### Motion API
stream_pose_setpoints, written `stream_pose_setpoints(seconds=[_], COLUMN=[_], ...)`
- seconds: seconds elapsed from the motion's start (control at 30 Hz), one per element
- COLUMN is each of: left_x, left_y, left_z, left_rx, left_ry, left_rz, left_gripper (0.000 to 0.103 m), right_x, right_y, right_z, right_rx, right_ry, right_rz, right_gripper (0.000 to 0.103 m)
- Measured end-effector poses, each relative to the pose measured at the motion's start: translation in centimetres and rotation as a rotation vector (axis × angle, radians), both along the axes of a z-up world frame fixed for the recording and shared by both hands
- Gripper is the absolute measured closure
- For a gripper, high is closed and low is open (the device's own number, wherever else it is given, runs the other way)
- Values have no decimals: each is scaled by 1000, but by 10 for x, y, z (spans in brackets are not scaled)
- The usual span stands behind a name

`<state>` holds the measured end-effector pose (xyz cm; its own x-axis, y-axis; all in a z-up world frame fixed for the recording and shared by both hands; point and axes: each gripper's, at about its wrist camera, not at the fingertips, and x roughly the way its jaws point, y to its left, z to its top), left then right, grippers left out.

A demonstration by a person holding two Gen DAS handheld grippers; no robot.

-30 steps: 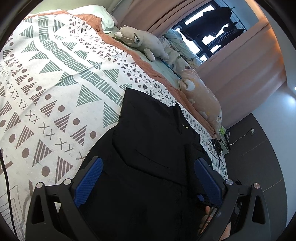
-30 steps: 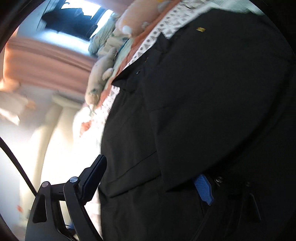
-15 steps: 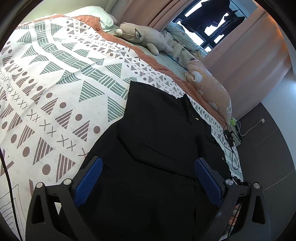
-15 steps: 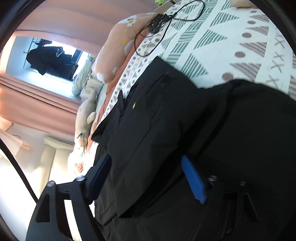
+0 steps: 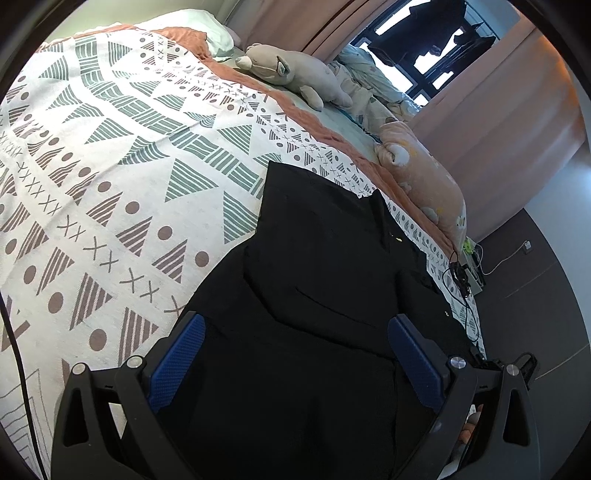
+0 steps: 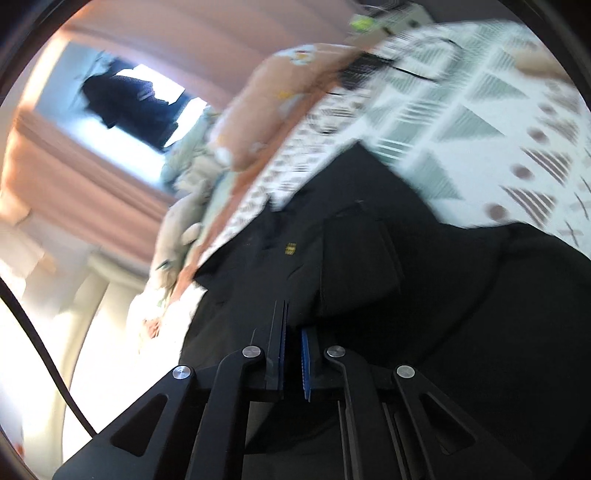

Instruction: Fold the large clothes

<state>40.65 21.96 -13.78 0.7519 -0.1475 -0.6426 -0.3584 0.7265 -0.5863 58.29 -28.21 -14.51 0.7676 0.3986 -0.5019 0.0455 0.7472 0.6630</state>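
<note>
A large black garment [image 5: 325, 266] lies spread on a bed with a patterned white cover [image 5: 110, 166]. One side is folded over its middle. My left gripper [image 5: 295, 332] is open and empty, its blue pads wide apart just above the garment's near part. In the right wrist view the same black garment [image 6: 406, 295] fills the lower half. My right gripper [image 6: 293, 325] has its blue pads nearly together over the fabric, with a thin gap between them; whether cloth is pinched there does not show.
Two plush toys [image 5: 299, 74] [image 5: 424, 177] and a pillow [image 5: 192, 29] lie along the far side of the bed. Black cables [image 5: 458, 273] lie at the bed's right edge, above the dark floor [image 5: 535, 295]. Curtains and a window are behind.
My right gripper has closed from wide open to nearly shut and swung over the garment. My left gripper stayed open and drifted slightly over the cloth.
</note>
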Motion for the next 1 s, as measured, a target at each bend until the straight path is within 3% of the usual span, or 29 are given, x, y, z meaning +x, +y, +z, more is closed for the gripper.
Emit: stream_pose_setpoints(seconds=[0.3,0.4,0.83,0.93,0.97,1.0], left_x=[-12,-16,-23,-24,-24,-25], left_y=[20,25,43,46,47,49], left_z=[7,9,5,4,3,3], left_rx=[-76,-66,-106,-105,-104,-106], left_ry=[-46,-39,-47,-42,-40,-40], left_rz=[23,41,87,103,109,111], left_gripper=[1,1,1,1,1,1], right_x=[-15,-11,32,47,50,52], right_y=[60,82,201,223,229,233], right_z=[9,8,-15,-35,-43,-49], right_rx=[-108,-166,-252,-220,-205,-200], right_ry=[-120,-138,-68,11,42,66], right_rz=[167,207,431,545,581,605], right_gripper=[100,100,99,83,64,39])
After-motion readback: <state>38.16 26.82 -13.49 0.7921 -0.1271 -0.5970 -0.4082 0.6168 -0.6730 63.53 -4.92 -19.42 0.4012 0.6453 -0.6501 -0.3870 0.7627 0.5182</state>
